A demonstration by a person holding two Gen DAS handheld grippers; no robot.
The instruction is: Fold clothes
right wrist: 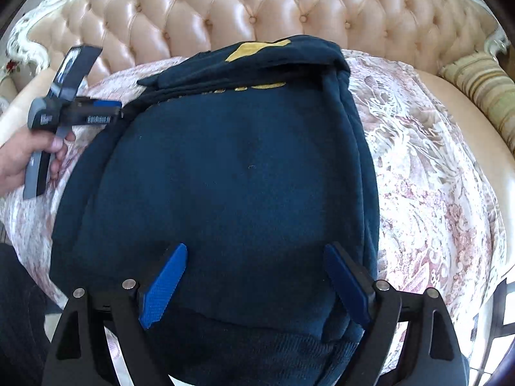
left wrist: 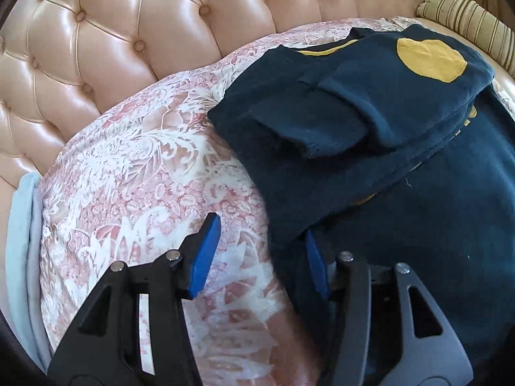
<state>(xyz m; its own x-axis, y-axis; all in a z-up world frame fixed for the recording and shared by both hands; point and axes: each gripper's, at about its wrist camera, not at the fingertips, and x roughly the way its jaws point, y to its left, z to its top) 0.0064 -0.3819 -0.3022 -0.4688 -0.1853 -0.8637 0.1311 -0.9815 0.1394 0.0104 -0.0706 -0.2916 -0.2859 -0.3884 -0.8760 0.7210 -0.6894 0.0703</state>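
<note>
One navy sweater (right wrist: pixel 225 177) lay on the sofa (right wrist: pixel 257 6).
Two grippers angled down: left gripper (left wrist: pixel 260 254) apart astride its left edge; right gripper (right wrist: pixel 254 283) wide apart over the near hem.

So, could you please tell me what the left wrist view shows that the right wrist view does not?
Only the left wrist view shows the round yellow patch on the folded sleeve and a pale blue cloth at the sofa's edge. Only the right wrist view shows the sweater's ribbed hem and a hand holding the left gripper. Both show the navy sweater, the pink floral cushion and the tufted backrest.
</note>
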